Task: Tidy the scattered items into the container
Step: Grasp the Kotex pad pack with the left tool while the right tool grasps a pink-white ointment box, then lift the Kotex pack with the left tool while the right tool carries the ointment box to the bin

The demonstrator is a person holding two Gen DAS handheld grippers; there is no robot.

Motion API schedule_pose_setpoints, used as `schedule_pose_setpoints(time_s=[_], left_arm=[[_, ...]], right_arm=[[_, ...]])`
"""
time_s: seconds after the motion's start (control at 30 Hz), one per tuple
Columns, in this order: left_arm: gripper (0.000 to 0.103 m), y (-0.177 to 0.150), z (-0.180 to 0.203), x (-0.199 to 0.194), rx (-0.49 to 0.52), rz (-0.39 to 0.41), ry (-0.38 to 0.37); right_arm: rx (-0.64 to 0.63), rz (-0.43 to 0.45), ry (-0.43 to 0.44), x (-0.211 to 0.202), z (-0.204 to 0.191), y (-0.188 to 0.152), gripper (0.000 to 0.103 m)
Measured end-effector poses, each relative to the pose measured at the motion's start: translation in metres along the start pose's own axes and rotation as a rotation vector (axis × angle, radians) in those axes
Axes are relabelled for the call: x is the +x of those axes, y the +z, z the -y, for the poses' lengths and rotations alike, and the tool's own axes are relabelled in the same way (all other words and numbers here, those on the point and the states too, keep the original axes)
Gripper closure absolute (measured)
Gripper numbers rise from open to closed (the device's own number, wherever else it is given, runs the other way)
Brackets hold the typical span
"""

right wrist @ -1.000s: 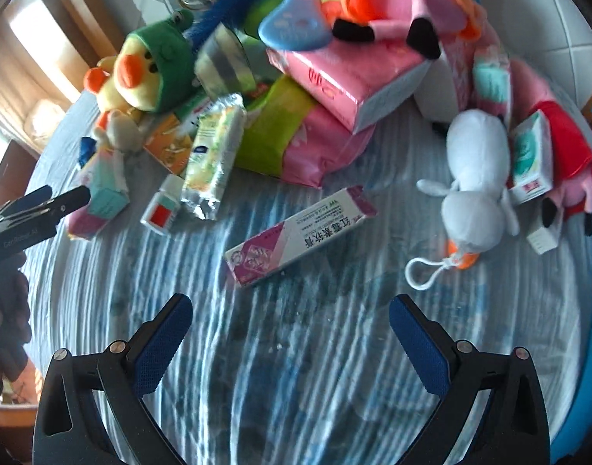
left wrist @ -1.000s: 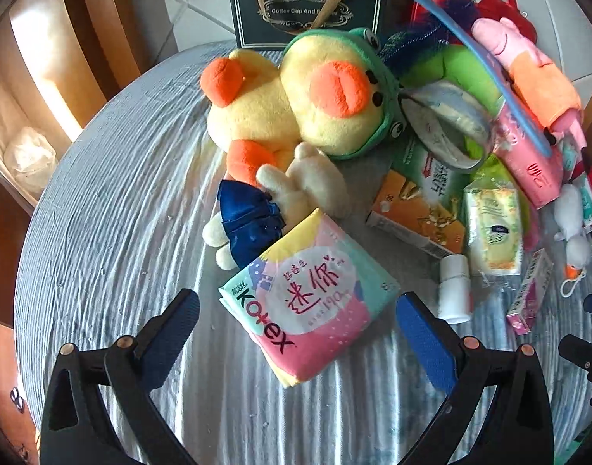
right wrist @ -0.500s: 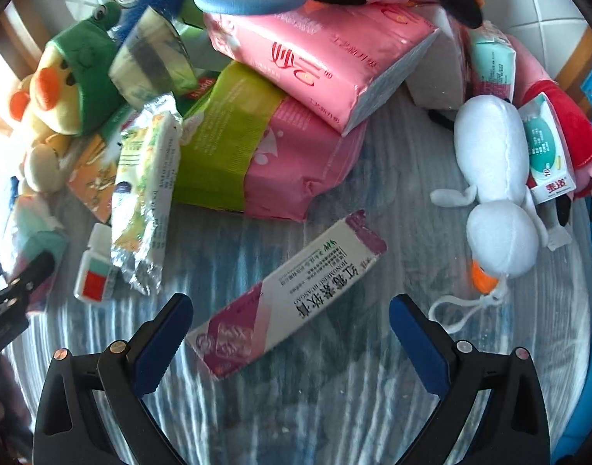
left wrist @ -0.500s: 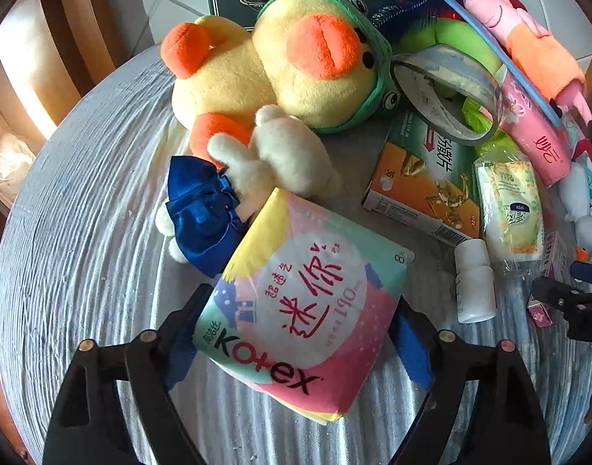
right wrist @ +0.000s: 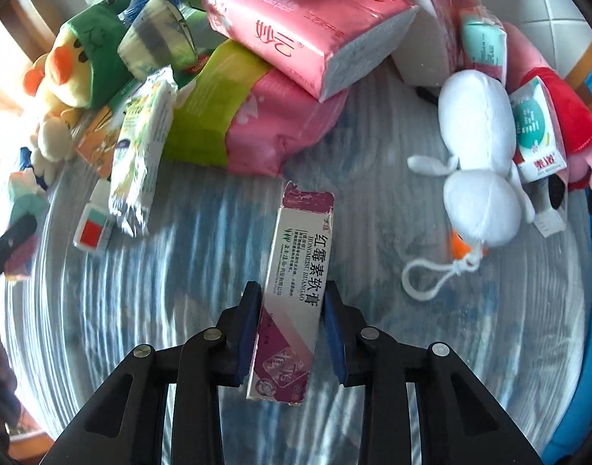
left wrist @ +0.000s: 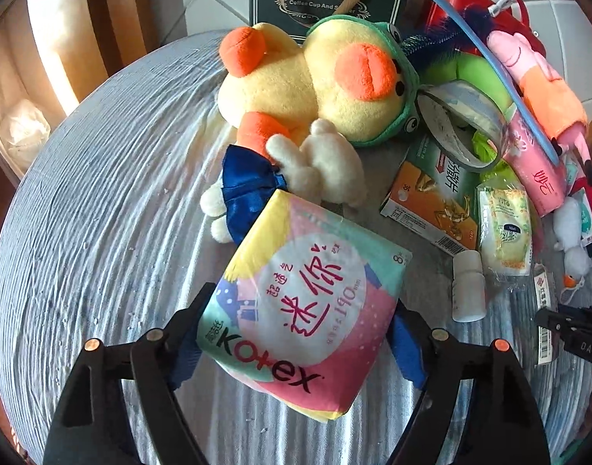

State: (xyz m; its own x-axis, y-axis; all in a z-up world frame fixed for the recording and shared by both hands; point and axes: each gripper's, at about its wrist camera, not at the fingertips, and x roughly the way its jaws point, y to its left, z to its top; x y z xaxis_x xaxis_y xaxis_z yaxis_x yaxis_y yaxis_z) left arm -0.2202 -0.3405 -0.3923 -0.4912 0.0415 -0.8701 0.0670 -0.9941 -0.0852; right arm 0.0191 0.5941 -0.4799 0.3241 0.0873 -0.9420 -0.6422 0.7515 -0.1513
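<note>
here the left gripper [left wrist: 296,333] is closing its two blue-padded fingers [left wrist: 406,345] on a soft pastel kotex pad packet with pink, yellow and mint panels [left wrist: 307,310], one pad pressing each side of the packet's lower half. the packet is sitting tilted, its far corner lying just beside a small cream plush rabbit in a shiny blue dress [left wrist: 280,178]. behind the rabbit, a big yellow plush duck in a green frog hood [left wrist: 334,81] is lying against a dark green paper gift bag with rope handles [left wrist: 327,0]. to the right of the packet, an orange and green cardboard box [left wrist: 431,201] is resting near a small white plastic bottle [left wrist: 468,286].

the right gripper [right wrist: 290,329] is clamping its fingers [right wrist: 247,333] on a long white and purple ointment carton with chinese lettering [right wrist: 296,290], which is pointing away from the camera over the grey-blue striped round table [right wrist: 140,310]. whether the carton is lifted or touching the cloth cannot be told. beyond its far end, a pink tissue pack with a lime green band [right wrist: 237,124] is lying under a second pink tissue pack [right wrist: 315,35]. at the right, a white plush goose with an orange beak and a white cord loop [right wrist: 478,162] is lying near a small white and teal medicine box [right wrist: 536,131].
</note>
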Motion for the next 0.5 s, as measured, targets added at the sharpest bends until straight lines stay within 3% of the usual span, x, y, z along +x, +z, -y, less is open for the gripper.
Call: schedule_pose_setpoints(time_s=[0.5], left_arm=[[0.023,0.002,0.007,-0.039,-0.027,0.032,0.065]], right_arm=[[-0.023,0.059,0.048,-0.046,0.022,-0.007,0.072]])
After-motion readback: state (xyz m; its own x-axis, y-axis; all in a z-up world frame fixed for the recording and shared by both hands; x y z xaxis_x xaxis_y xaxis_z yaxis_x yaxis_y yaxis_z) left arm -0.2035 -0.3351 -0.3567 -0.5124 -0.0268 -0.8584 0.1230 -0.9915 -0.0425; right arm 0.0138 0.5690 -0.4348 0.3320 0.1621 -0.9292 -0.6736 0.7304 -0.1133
